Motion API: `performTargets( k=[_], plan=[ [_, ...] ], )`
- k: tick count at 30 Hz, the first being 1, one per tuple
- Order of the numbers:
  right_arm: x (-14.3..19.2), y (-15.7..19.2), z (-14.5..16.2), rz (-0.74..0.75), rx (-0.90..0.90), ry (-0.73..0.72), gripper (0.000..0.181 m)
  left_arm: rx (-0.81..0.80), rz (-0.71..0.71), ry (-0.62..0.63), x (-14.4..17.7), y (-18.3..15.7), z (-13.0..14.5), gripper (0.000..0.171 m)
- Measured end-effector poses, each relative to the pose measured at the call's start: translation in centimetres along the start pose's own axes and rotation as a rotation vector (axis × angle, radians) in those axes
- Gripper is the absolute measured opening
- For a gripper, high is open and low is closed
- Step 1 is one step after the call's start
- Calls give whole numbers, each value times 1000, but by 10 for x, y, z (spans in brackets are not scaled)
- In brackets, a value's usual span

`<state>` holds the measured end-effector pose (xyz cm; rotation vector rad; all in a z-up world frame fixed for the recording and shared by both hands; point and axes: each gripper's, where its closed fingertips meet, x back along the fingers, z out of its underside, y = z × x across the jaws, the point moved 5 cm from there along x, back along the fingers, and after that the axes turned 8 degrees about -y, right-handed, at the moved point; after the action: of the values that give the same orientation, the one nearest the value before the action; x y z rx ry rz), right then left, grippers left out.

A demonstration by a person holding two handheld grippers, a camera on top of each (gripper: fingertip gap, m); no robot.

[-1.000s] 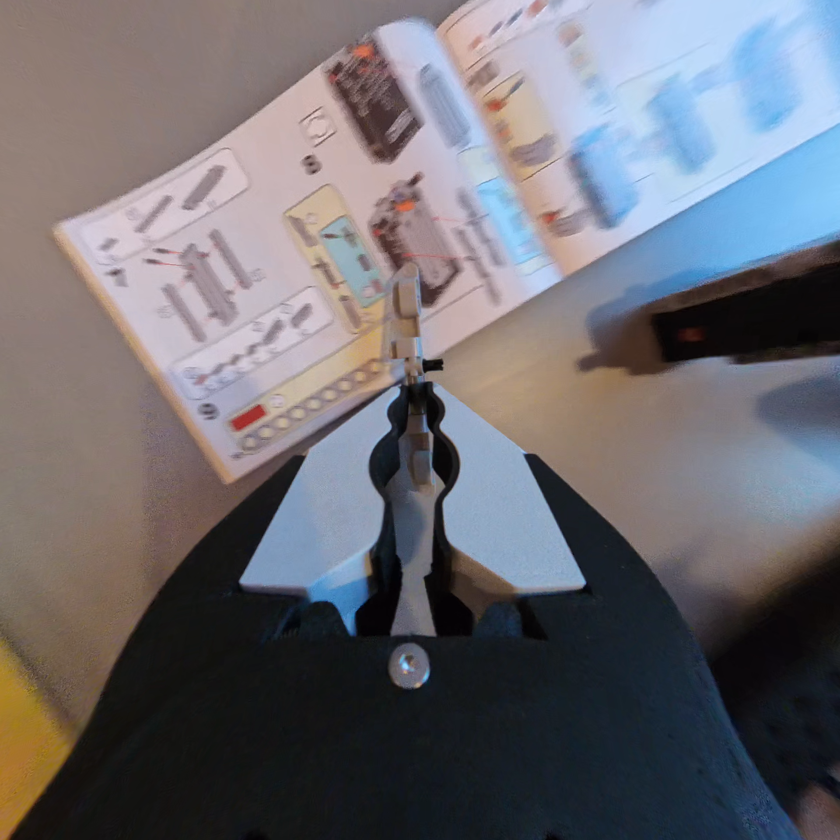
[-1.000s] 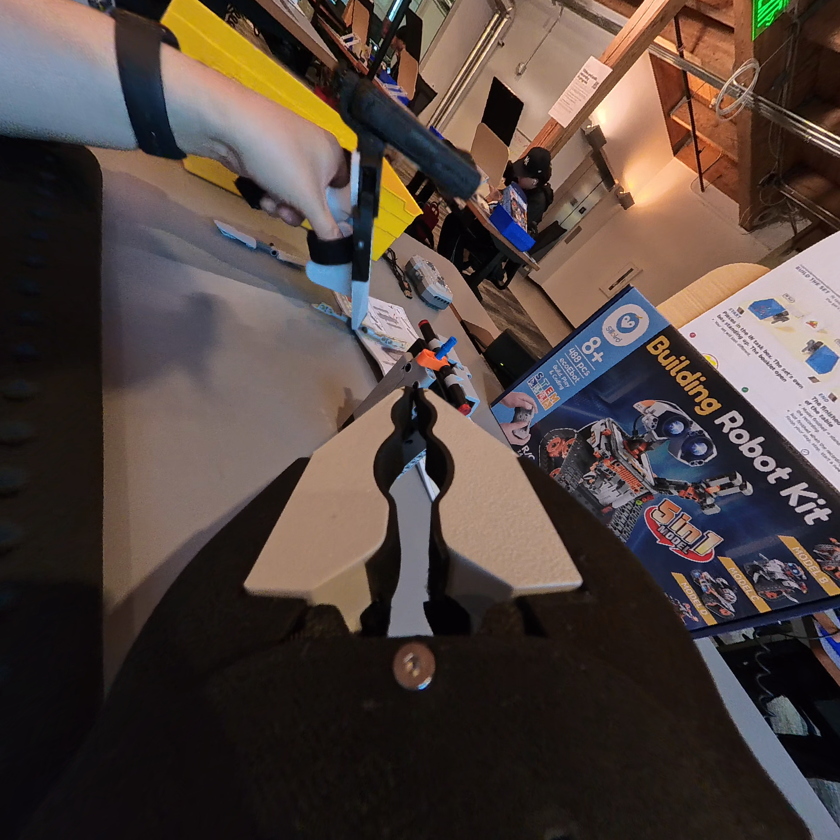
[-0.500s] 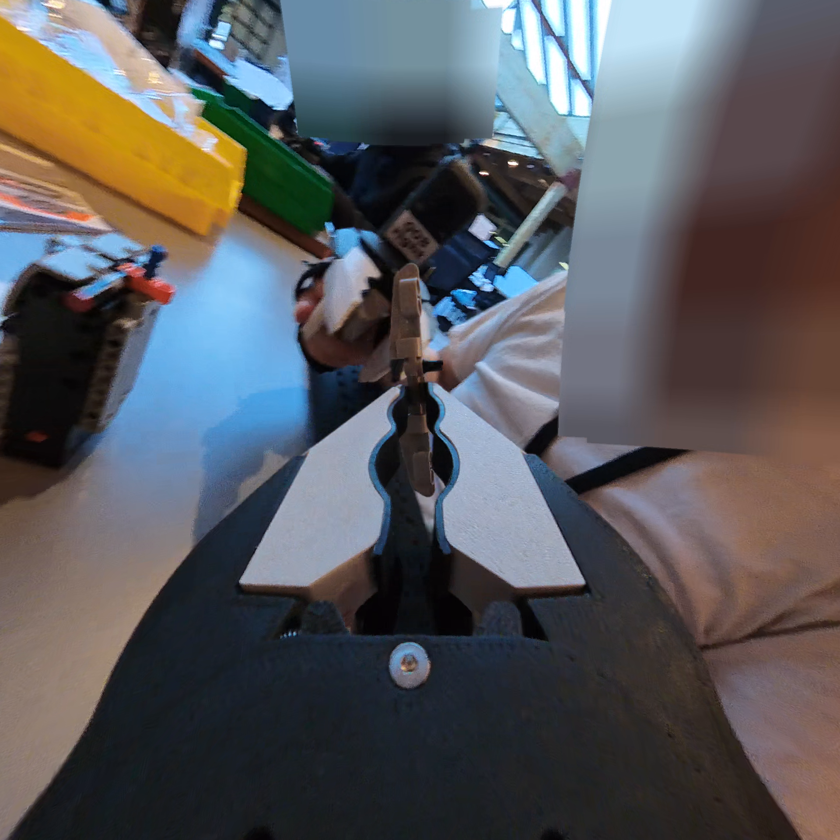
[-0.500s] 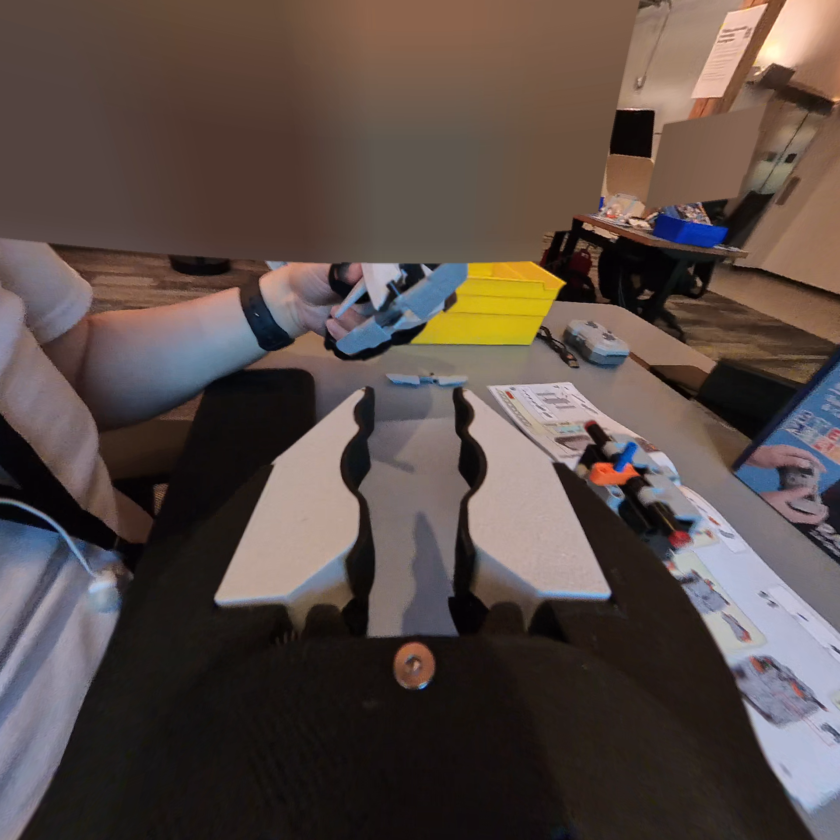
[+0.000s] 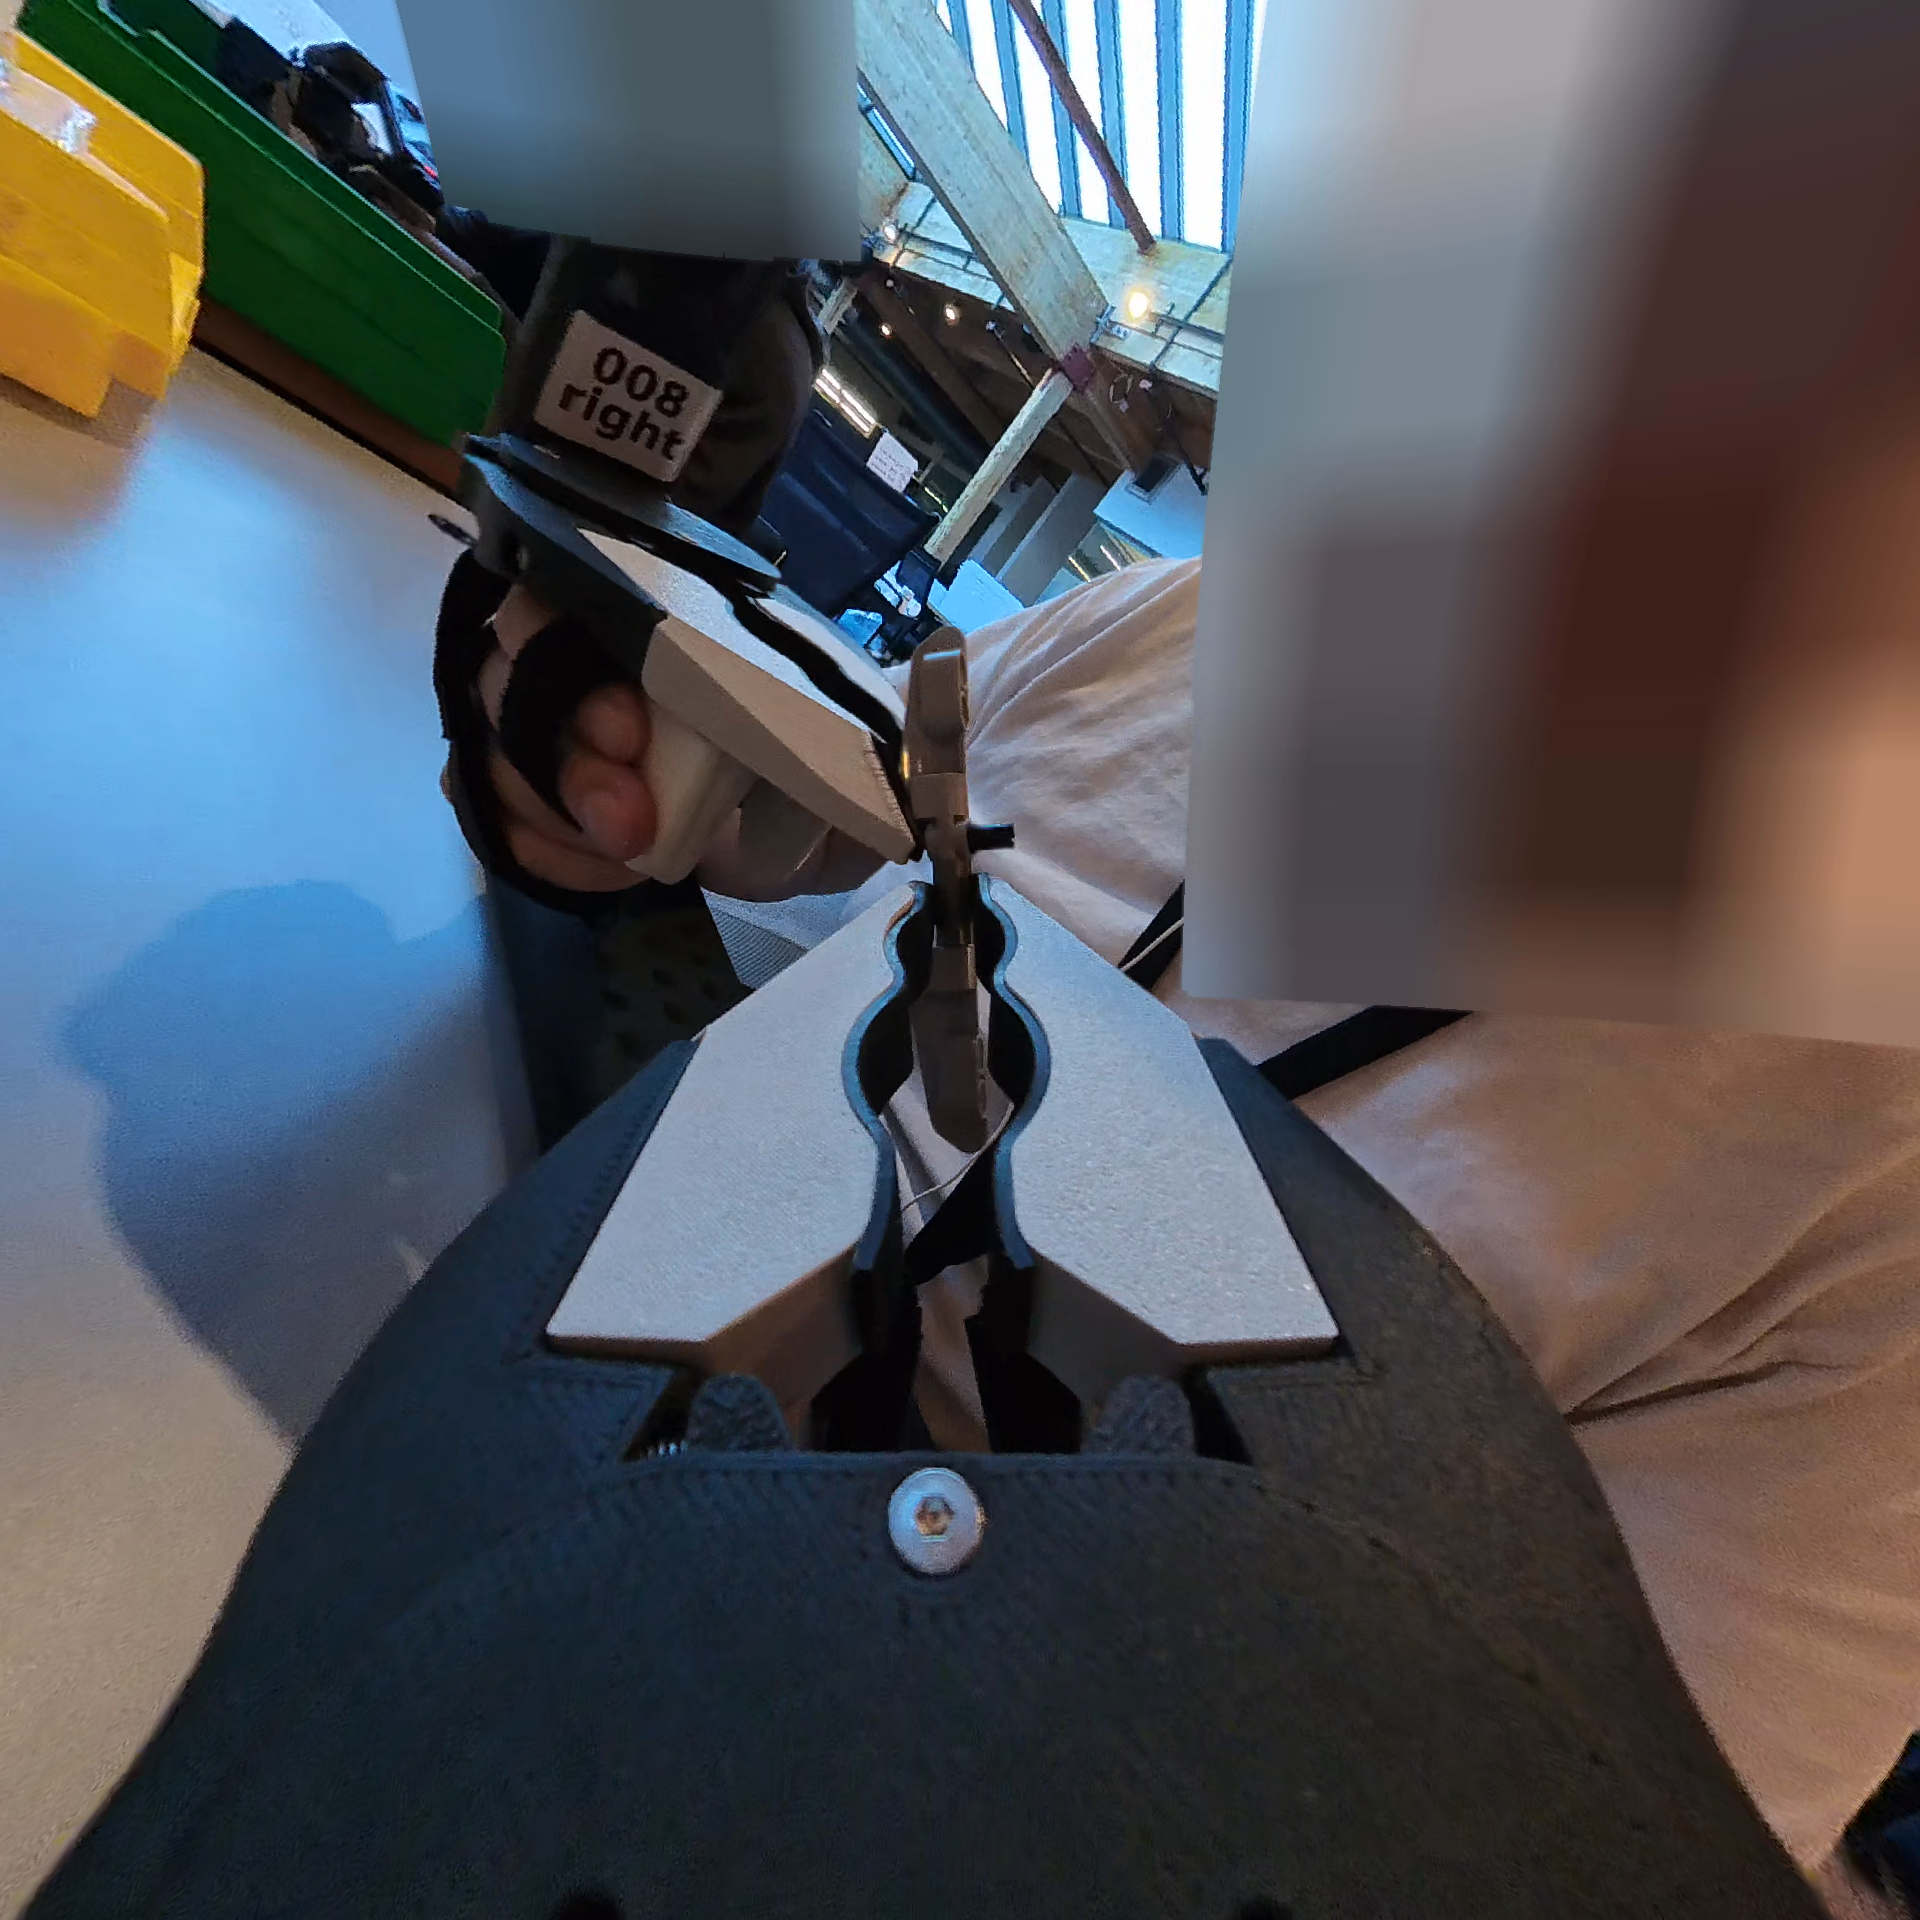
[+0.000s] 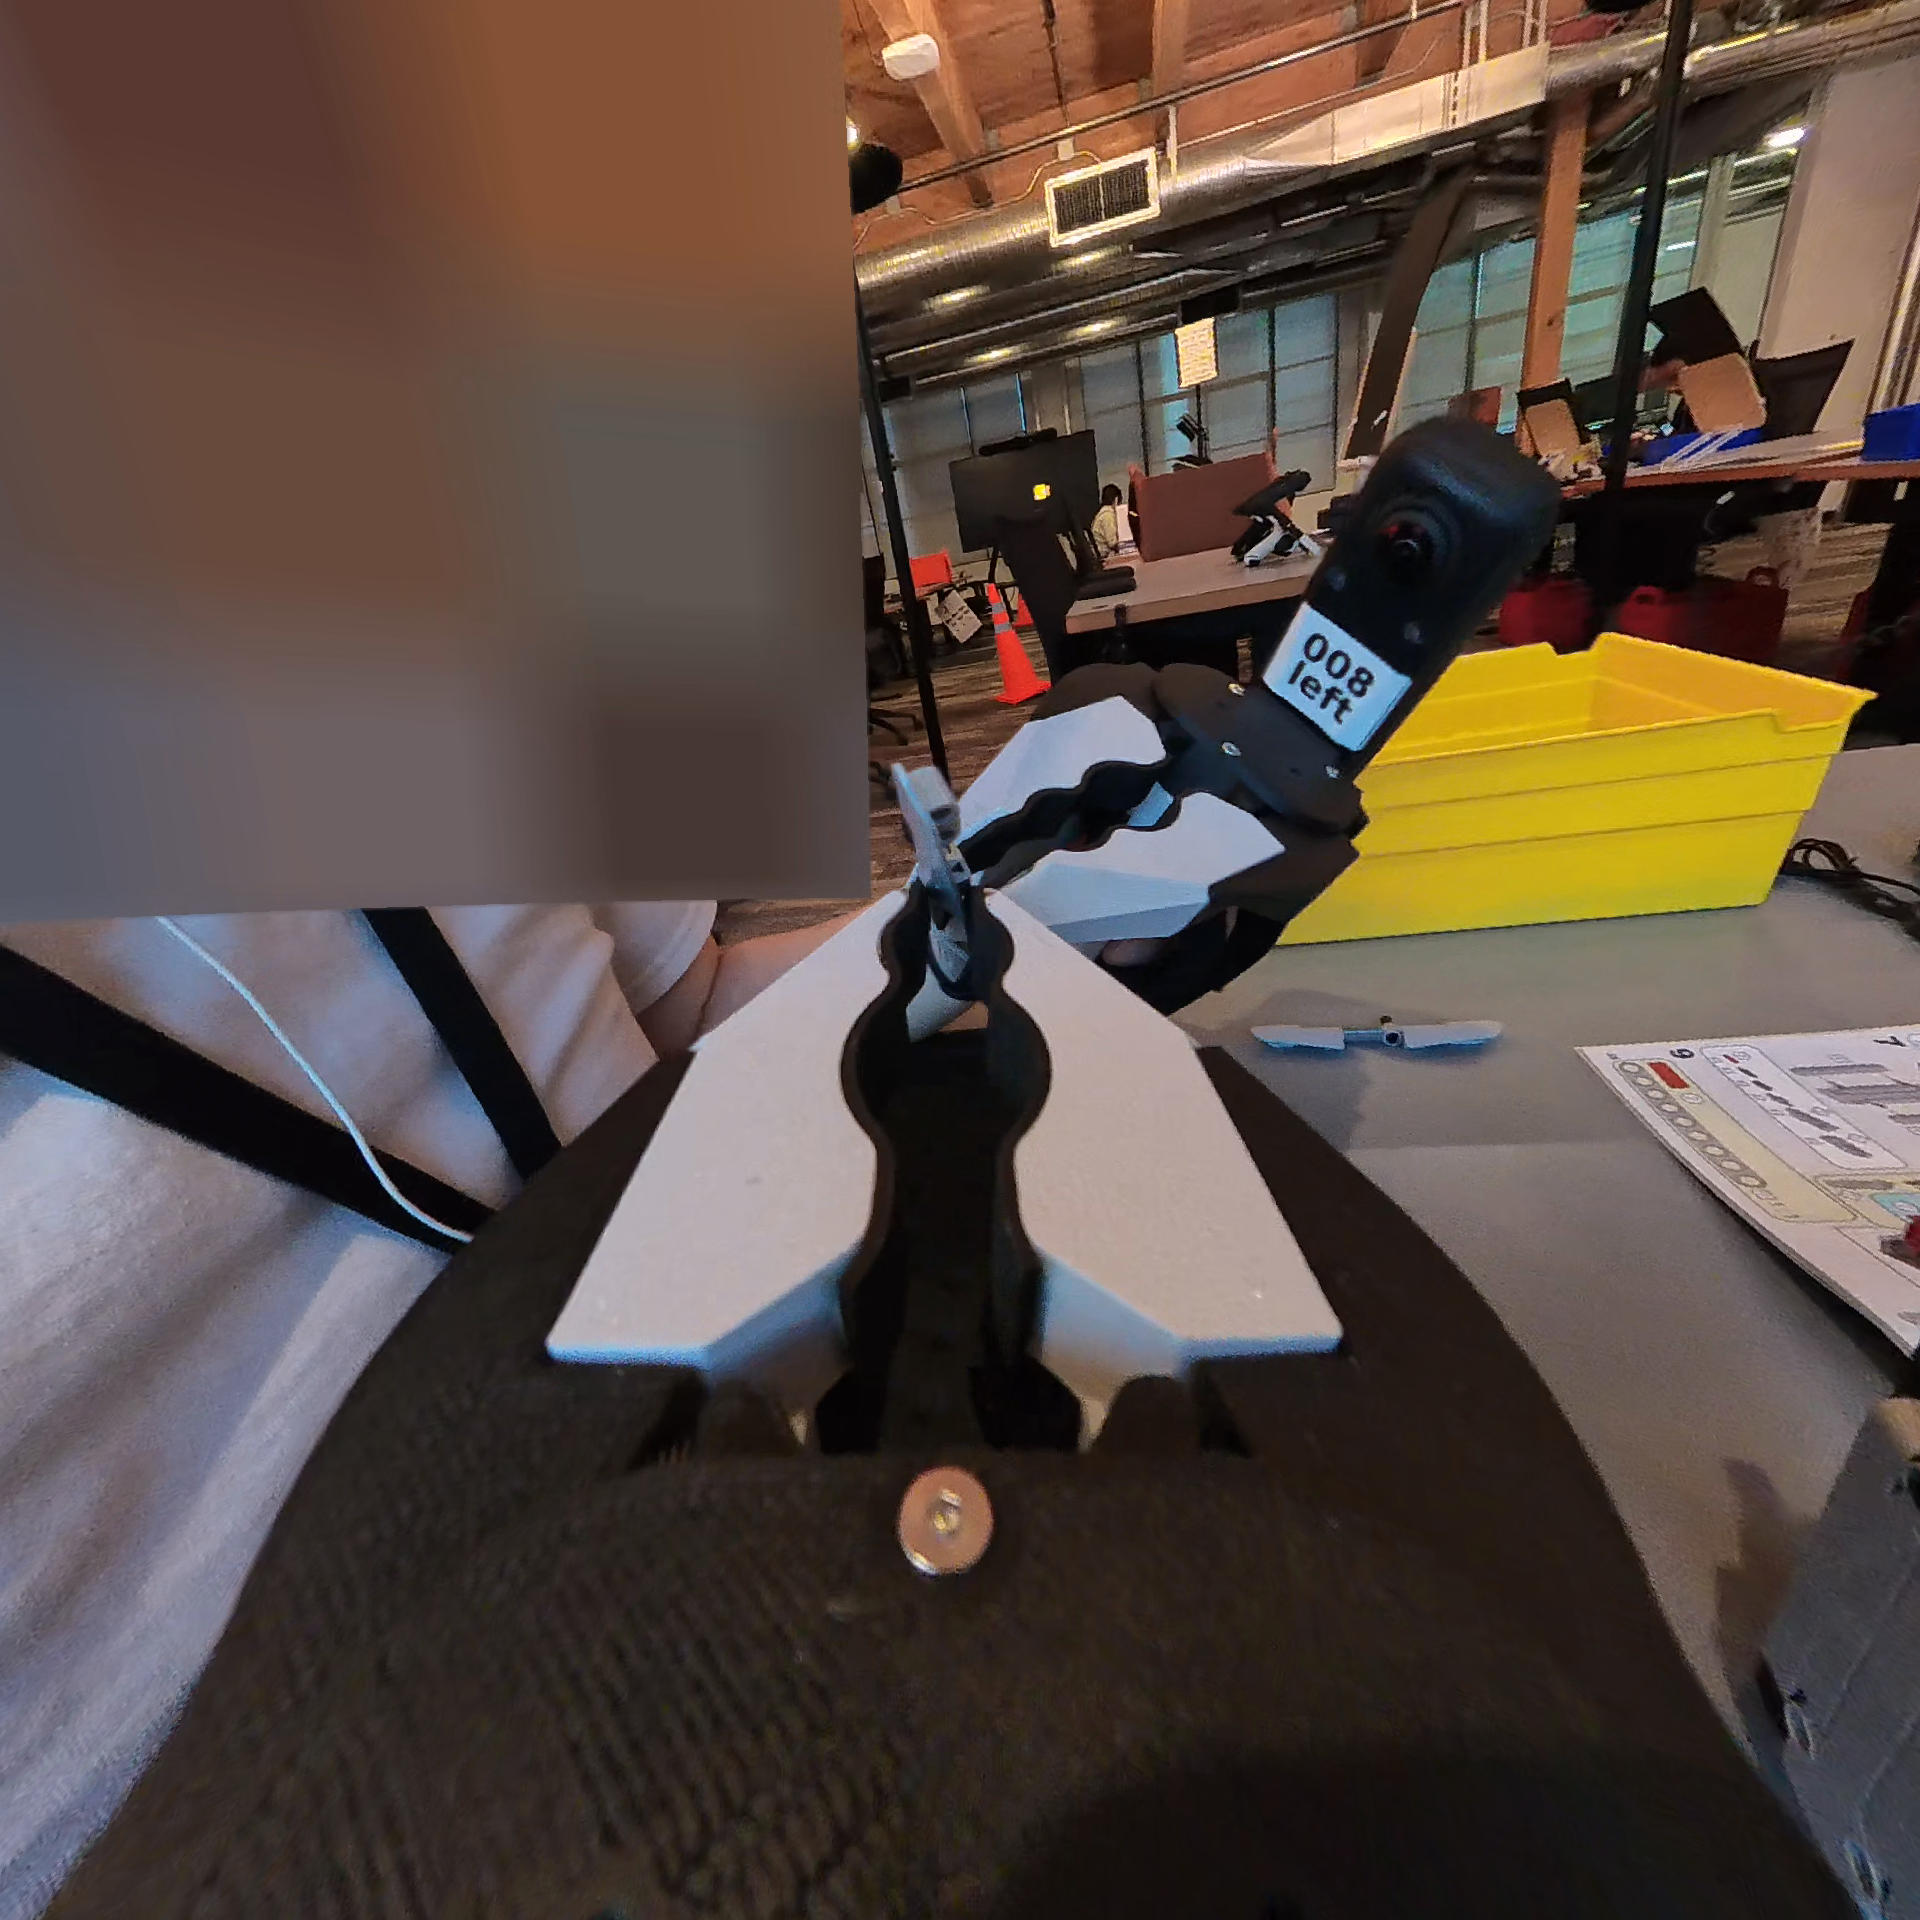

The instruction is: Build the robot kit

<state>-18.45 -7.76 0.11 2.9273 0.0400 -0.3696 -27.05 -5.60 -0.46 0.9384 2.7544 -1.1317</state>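
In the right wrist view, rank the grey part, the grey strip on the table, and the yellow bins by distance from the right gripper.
1. Grey part, at the right gripper tips.
2. Grey strip, flat on the table, to the right.
3. Yellow bins, far right, behind.

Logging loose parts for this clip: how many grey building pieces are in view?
2: one grey piece gripped in the left tongs, right tongs meeting it; another grey piece on the table. Others may be hidden.

A wood-beamed ceiling (image 6: 1039,94) carries silver ducts (image 6: 1299,197) above a long row of windows (image 6: 1143,405). Far tables (image 6: 1174,587) stand on the floor; the grey counter (image 6: 1507,1174) lies nearer.
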Motion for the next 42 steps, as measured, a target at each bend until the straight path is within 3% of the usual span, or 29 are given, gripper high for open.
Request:
performTargets(
  k=[2,4,6,9,13,17,24,30,33,35,37,42],
  plan=[
    [2,-5,1,44,-3,9,4,6,-60,-34,7,7,-4,8],
    [6,-14,3,122,-19,21,4,-48,-275,-79,22,24,-10,34],
    [12,-28,6,256,-44,46,4,-160,-405,-121,33,25,-16,42],
    [19,-42,9,408,-136,47,4,-371,-592,-113,37,18,-17,42],
    [24,-53,8,536,-229,0,0,-670,-947,14,35,25,-8,33],
    [23,-58,8,597,-241,1,0,-887,-1133,20,22,27,-8,16],
    [26,-63,13,653,-289,31,0,-986,-1281,227,10,51,-4,19],
    [32,-65,19,732,-203,97,0,-986,-1347,266,1,68,-3,14],
    [32,-64,26,729,-220,115,0,-964,-1329,264,-5,74,0,16],
    [34,-64,29,732,-235,107,0,-974,-1336,298,-5,78,3,9],
    [37,-64,30,731,-236,107,0,-958,-1320,285,-6,79,5,7],
    [37,-55,22,694,-138,56,6,-830,-1198,97,-4,72,-1,5]
  ],
)
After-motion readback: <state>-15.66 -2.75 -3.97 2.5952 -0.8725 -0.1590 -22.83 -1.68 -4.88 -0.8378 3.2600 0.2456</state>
